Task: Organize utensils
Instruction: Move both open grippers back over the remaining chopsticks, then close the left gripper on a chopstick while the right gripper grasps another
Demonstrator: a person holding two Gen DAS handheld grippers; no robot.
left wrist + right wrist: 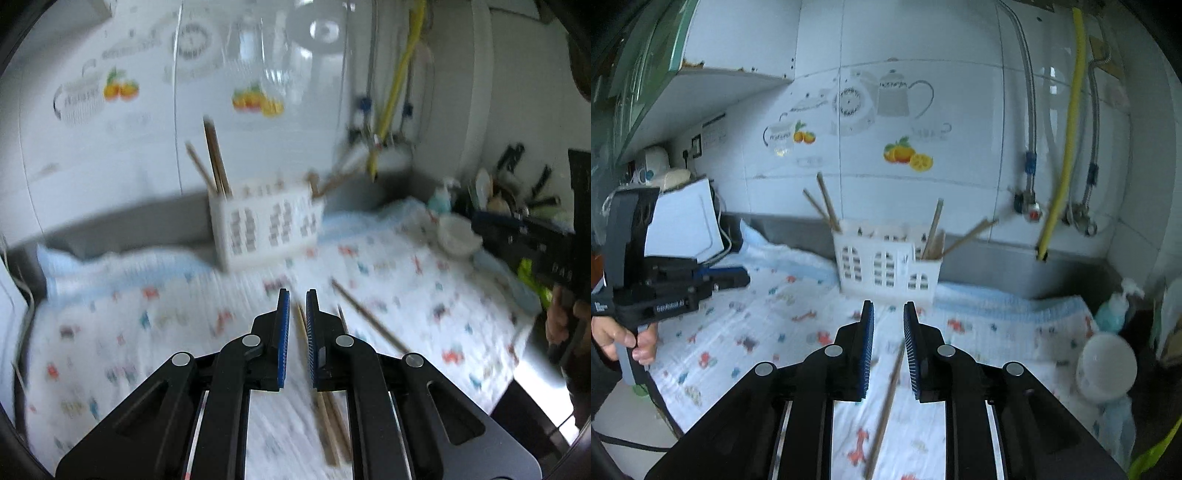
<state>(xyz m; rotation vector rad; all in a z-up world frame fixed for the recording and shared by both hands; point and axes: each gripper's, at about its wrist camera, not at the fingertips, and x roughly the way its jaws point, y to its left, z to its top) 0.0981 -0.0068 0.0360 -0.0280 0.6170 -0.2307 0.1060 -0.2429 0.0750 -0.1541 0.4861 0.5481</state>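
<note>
A white perforated utensil holder (886, 260) stands at the back of the counter with several wooden chopsticks (932, 229) sticking out; it also shows in the blurred left wrist view (266, 225). My left gripper (297, 295) is open a little, empty, above loose chopsticks (332, 424) lying on the patterned cloth; another chopstick (369, 317) lies to its right. My right gripper (888, 306) is open and empty over one loose chopstick (886, 402) that runs between its fingers on the cloth.
A patterned cloth (768, 332) covers the counter. A white bowl (1106, 369) and a blue soap bottle (1113, 306) stand at the right, a dish rack (517, 206) beyond. Pipes and a yellow hose (1067, 147) run down the tiled wall. A white box (683, 221) stands left.
</note>
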